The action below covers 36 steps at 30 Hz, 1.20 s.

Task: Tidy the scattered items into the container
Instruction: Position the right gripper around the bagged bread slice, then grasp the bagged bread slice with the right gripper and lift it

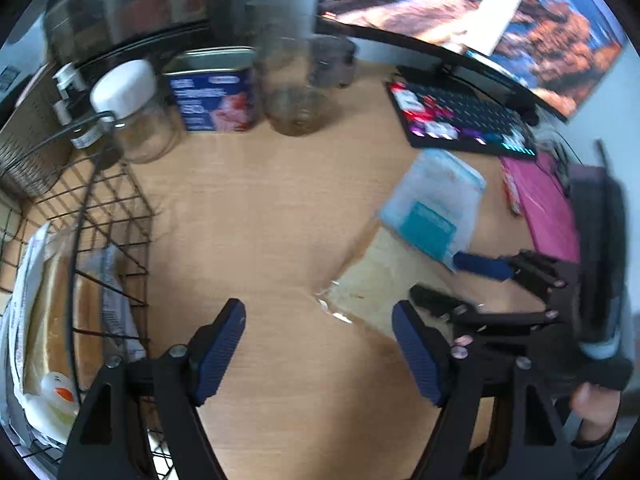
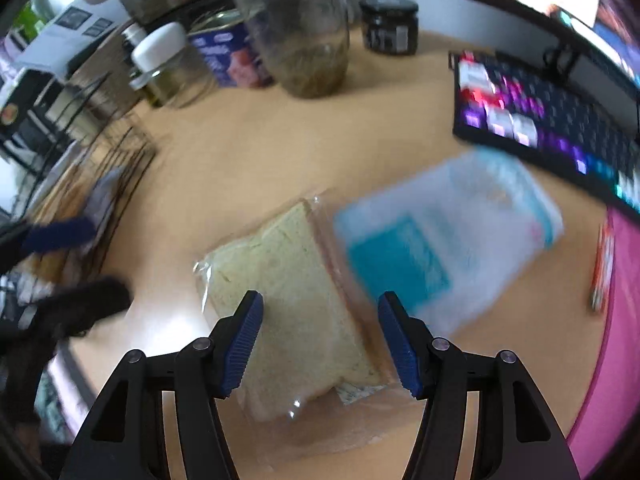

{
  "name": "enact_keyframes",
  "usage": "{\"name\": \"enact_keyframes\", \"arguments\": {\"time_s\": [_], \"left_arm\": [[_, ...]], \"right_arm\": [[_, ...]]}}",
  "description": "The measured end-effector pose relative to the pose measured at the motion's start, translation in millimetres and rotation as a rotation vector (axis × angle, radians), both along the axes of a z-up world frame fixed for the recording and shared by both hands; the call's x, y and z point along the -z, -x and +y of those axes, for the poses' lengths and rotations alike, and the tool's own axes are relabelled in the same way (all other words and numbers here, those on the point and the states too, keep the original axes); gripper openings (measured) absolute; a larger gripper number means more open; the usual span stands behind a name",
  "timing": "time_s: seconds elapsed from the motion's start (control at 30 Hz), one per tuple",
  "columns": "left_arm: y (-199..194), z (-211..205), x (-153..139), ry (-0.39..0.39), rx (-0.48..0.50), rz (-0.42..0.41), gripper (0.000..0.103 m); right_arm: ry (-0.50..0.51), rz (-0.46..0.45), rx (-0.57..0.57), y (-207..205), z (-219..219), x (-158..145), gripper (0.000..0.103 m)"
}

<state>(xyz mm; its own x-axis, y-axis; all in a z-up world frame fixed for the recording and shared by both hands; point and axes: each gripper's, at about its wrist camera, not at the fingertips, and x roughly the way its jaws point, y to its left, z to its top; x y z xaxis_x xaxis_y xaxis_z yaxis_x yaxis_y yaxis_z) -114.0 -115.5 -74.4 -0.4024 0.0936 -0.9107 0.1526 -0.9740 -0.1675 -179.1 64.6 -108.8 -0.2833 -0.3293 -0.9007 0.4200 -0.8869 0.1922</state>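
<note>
Wooden desk (image 2: pixel 248 152) lay under both our grippers. Our left gripper (image 1: pixel 318 344) stood wide open over bare wood with nothing between its pads, beside the black wire basket (image 1: pixel 120 208) already holding wrapped items. Our right gripper (image 2: pixel 320 340) hung partly open above the bagged bread (image 2: pixel 292 272), its pads apart from it; a blue-labelled packet (image 2: pixel 448 236) overlapped the bread's far edge.

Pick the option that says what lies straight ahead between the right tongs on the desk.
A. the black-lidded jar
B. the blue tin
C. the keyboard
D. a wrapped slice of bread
D: in the right wrist view the right tongs stand open above the wrapped slice of bread, which lies on the desk beside a pale blue packet.
</note>
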Motion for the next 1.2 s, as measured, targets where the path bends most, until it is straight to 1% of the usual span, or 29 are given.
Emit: {"name": "enact_keyframes", "arguments": {"time_s": [0.07, 0.13, 0.17, 0.27, 0.33, 0.4, 0.43, 0.47, 0.53, 0.57, 0.63, 0.7, 0.8, 0.83, 0.87, 0.9, 0.97, 1.0, 1.07, 1.2], "left_arm": [[-2, 8, 1, -0.04, 0.028, -0.02, 0.079], [-4, 13, 0, -0.055, 0.037, -0.028, 0.079], [-7, 12, -3, -0.048, 0.015, -0.019, 0.079], [-13, 10, -11, -0.014, -0.032, 0.002, 0.079], [-18, 7, -14, -0.001, -0.051, 0.005, 0.079], [-22, 2, -15, 0.022, -0.074, 0.0, 0.079], [-24, -1, -14, 0.037, -0.085, -0.009, 0.079], [-26, -5, -12, 0.071, -0.103, -0.035, 0.079], [-28, -8, -6, 0.122, -0.121, -0.075, 0.079], [-28, -9, -1, 0.142, -0.122, -0.099, 0.079], [-29, -5, 5, 0.152, -0.102, -0.107, 0.079], [-27, -3, 13, 0.122, -0.089, -0.126, 0.079], [-24, 1, 23, 0.116, -0.071, -0.145, 0.079], [-24, 1, 25, 0.105, -0.07, -0.15, 0.079], [-23, 0, 28, 0.076, -0.071, -0.155, 0.079], [-23, -1, 29, 0.066, -0.073, -0.157, 0.079], [-21, -5, 33, 0.067, -0.088, -0.161, 0.079], [-20, -6, 34, 0.061, -0.088, -0.16, 0.079], [-17, -9, 37, 0.025, -0.083, -0.16, 0.079], [-11, -6, 47, 0.024, -0.064, -0.185, 0.079]], "right_arm": [[0.015, 0.043, 0.034, -11, 17, -10, 0.061], [0.019, 0.079, 0.015, -17, 27, -17, 0.068], [0.01, 0.09, -0.01, -19, 27, -19, 0.069], [0.01, 0.114, -0.071, -27, 17, -20, 0.069], [-0.006, 0.127, -0.132, -30, -2, -16, 0.069], [-0.024, 0.117, -0.158, -33, -14, -9, 0.069], [-0.037, 0.101, -0.172, -33, -20, -3, 0.069], [-0.048, 0.094, -0.178, -33, -24, 0, 0.069], [-0.098, 0.107, -0.179, -32, -30, 5, 0.07], [-0.095, 0.101, -0.172, -30, -29, 6, 0.071], [-0.097, 0.084, -0.154, -27, -28, 7, 0.073], [-0.103, 0.062, -0.142, -23, -28, 10, 0.08], [-0.106, 0.048, -0.141, -22, -29, 13, 0.082], [-0.11, 0.05, -0.144, -22, -30, 14, 0.082], [-0.12, 0.051, -0.143, -22, -30, 15, 0.084], [-0.121, 0.046, -0.134, -22, -29, 16, 0.086], [-0.115, 0.025, -0.13, -21, -27, 19, 0.088], [-0.116, 0.023, -0.134, -22, -27, 19, 0.089], [-0.141, 0.015, -0.159, -25, -28, 21, 0.091], [-0.172, 0.008, -0.192, -32, -27, 22, 0.094]]}}
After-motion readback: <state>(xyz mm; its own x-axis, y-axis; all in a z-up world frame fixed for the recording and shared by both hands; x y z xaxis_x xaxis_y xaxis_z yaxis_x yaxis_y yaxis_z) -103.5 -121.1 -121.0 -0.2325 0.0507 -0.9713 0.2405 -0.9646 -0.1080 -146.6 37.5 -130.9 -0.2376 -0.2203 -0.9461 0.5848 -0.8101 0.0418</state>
